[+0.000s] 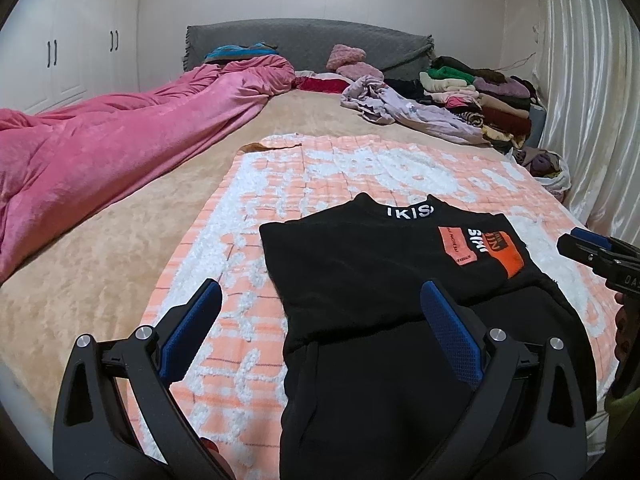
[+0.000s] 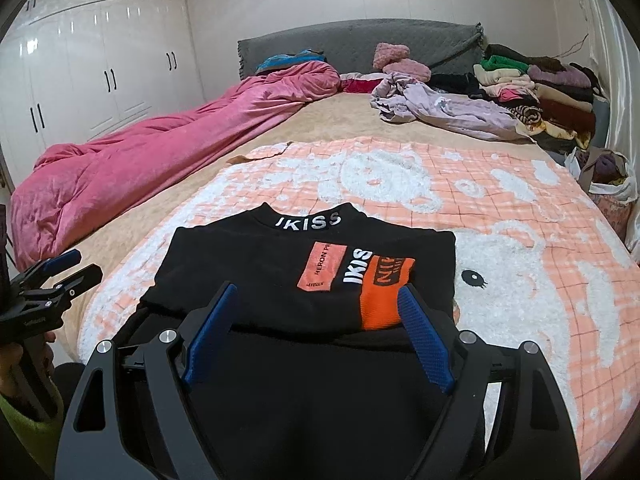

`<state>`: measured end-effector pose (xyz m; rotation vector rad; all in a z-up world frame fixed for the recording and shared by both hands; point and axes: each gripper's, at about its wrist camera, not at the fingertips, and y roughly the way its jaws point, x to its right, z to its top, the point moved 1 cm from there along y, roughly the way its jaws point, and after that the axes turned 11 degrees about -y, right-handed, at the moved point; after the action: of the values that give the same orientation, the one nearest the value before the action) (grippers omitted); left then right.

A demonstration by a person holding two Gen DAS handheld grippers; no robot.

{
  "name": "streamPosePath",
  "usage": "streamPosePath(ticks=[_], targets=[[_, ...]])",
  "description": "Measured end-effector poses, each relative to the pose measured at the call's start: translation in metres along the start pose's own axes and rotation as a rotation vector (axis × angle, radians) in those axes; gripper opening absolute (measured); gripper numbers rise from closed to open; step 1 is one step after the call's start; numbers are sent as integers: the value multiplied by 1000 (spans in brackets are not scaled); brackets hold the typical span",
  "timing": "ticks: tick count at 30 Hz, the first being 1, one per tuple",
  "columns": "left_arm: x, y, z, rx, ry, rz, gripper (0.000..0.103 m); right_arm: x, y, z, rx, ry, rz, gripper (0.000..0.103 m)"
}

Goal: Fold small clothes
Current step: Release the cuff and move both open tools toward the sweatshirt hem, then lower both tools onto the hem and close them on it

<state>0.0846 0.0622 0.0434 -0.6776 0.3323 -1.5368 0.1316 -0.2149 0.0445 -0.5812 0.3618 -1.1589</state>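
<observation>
A small black top (image 1: 360,264) with a white-lettered collar and orange patches lies on an orange-and-white bear blanket (image 1: 320,168); its sleeves are folded in and its lower part runs toward me. My left gripper (image 1: 322,294) is open and empty over the top's left edge. My right gripper (image 2: 318,296) is open and empty just above the top (image 2: 280,264), near the orange patch. Each gripper shows in the other's view: the right one at the right edge (image 1: 592,250), the left one at the left edge (image 2: 68,268).
A pink quilt (image 1: 120,140) lies along the bed's left side. A crumpled lilac garment (image 1: 404,110) and stacks of folded clothes (image 1: 492,98) sit at the far right by the grey headboard (image 1: 304,44). A bag of clothes (image 2: 612,176) sits at the right edge. White wardrobes (image 2: 100,68) stand on the left.
</observation>
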Motion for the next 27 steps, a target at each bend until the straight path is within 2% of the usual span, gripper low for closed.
streamPosePath(ticks=[12,27], targets=[[-2,-18,-11,4,15,21,93,1,-18,-24,-32,1,1,81],[-9,-34,-37,-41,37,74,93,3,-33,-54,-77,10,12,81]])
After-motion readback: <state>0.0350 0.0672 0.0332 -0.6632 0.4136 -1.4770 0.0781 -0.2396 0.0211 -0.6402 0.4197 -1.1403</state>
